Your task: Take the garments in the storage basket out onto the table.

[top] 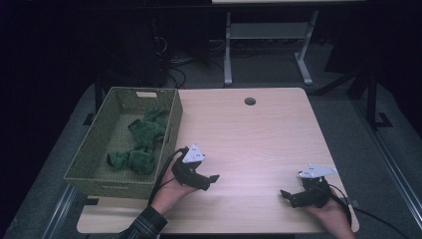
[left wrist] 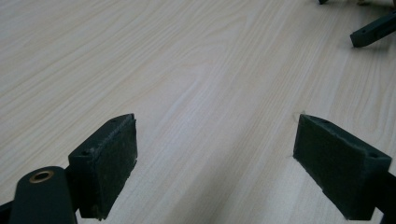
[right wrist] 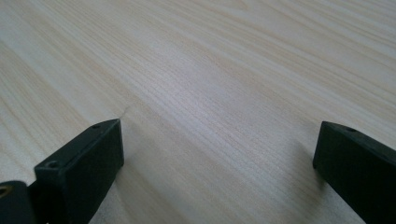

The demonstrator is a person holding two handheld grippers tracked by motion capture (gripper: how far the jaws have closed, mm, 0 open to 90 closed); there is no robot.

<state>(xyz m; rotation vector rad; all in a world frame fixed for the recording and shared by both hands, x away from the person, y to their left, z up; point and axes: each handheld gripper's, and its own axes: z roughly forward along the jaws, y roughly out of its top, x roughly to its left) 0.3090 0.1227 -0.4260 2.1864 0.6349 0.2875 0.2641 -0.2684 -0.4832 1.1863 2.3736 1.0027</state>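
Green cloths [top: 142,144] are seen heaped in a woven basket [top: 171,127] at the counter's [top: 249,134] left edge, while the left hand-held gripper [top: 215,178] and right hand-held gripper [top: 283,194] are held spread and empty nearby.

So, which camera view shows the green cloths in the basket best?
The high view. It looks down into the woven basket at the table's left edge, where the green cloths lie bunched together. The left and right gripper views face bare tabletop between open tongs, so they tell nothing about the cloths.
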